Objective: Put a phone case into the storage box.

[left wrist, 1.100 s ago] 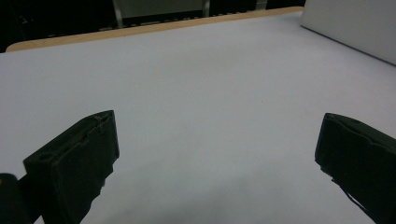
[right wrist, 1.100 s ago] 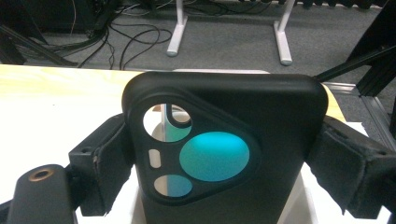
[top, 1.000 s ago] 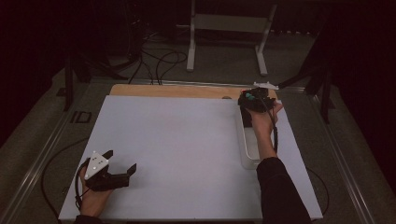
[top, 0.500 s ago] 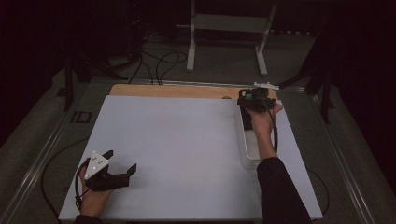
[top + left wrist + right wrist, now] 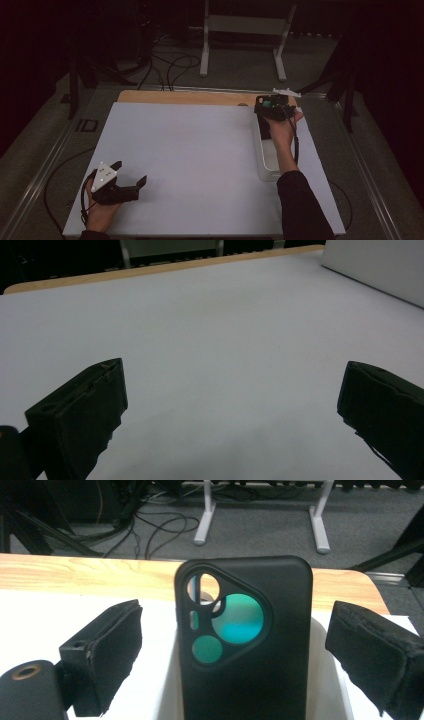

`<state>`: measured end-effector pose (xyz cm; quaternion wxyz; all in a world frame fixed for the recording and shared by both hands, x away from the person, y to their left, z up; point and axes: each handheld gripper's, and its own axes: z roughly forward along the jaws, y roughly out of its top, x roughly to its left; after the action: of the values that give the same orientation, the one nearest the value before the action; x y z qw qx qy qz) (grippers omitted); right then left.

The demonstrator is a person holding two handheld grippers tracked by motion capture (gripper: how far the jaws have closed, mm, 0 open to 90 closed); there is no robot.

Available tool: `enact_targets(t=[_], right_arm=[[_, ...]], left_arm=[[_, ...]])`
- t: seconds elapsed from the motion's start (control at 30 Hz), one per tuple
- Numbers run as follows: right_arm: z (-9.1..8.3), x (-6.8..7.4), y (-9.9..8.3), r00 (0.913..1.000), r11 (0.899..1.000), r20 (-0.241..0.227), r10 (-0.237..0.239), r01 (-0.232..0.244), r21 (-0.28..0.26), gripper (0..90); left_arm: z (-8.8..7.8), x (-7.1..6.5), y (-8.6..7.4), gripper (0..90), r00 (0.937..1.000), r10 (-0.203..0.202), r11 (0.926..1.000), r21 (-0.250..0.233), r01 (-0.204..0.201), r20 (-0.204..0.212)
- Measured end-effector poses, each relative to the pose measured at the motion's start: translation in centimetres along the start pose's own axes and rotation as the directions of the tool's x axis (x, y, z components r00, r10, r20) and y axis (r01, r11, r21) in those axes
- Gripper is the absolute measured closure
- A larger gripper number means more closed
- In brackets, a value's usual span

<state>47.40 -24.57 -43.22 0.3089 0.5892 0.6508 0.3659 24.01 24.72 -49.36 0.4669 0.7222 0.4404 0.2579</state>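
Near edge first: my left gripper [image 5: 131, 183] sits by the table's near left corner, jaws spread wide with bare white table [image 5: 190, 150] between them, nothing held. It's well apart from the action.

Now out along the right edge: the white tray [image 5: 261, 155] runs lengthwise from near to far, and my right gripper [image 5: 270, 111] hangs over its far end, close to the table's far right corner. In the right gripper view the black phone case [image 5: 245, 645] stands upright dead ahead, between the two pads [image 5: 107, 655] but clear of both, with a gap showing on each side. So the jaws are wide and have just been opening, with the case between them but not pinched. I can't see what its bottom end rests on; I judge it's in or against the tray.

Here's what the next move turns on: the case's long axis runs up and down, its camera cutout toward me, straight ahead along the jaw line. The right hand is plainly the nearer one. If I'm leaving it there, I'd back straight out without brushing either edge, since an upright case could tip over.
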Motion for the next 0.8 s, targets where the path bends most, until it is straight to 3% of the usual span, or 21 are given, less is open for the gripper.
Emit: enact_targets(t=[0.3,0.53,0.8], right_arm=[[-1.5,0.7,0.1,0.9975,0.998,-0.048,-0.052,0.050,-0.023,8.0],[-2.9,1.6,-0.8,0.9947,0.998,-0.089,-0.051,0.049,-0.026,8.0],[-5.1,2.7,-2.1,0.9791,0.996,-0.182,-0.091,0.087,-0.033,8.0]], left_arm=[[0.0,0.0,0.0,0.2,1.0000,0.000,1.0000,0.000,0.000,0.001],[0.1,-0.1,0.0,0.2,1.0000,-0.002,1.0000,-0.001,0.002,0.002],[0.0,-0.1,0.0,0.2,1.0000,-0.002,1.0000,-0.002,0.002,0.004]])
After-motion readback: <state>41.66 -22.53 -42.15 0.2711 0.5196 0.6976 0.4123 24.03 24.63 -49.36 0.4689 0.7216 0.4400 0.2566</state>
